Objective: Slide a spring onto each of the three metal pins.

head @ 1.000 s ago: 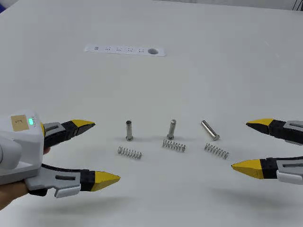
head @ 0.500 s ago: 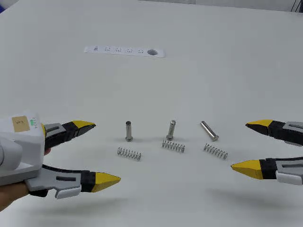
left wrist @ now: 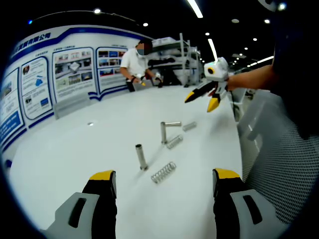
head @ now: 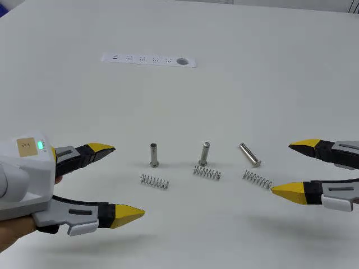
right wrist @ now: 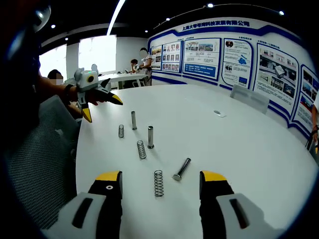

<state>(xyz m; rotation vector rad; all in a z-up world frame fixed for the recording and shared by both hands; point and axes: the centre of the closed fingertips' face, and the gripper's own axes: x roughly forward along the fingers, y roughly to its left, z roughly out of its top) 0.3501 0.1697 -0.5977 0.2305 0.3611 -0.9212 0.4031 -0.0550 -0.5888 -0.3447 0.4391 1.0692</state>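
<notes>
Hovering over the smooth white table (head: 241,95), I hold both grippers released: the left gripper (head: 128,180) and the right gripper (head: 281,168) each spread their black, yellow-tipped jaws wide, grasping nothing. By my reading, no part of the task is done. Three short polished steel pins sit in a row between the grippers. The left pin (head: 153,155) and middle pin (head: 205,153) stand upright on flared heads, while the right pin (head: 249,154) lies on its side. Near each pin a thin wire coil lies flat on the table: left spring (head: 153,181), middle spring (head: 207,172), right spring (head: 257,179) (all three yet to be threaded).
</notes>
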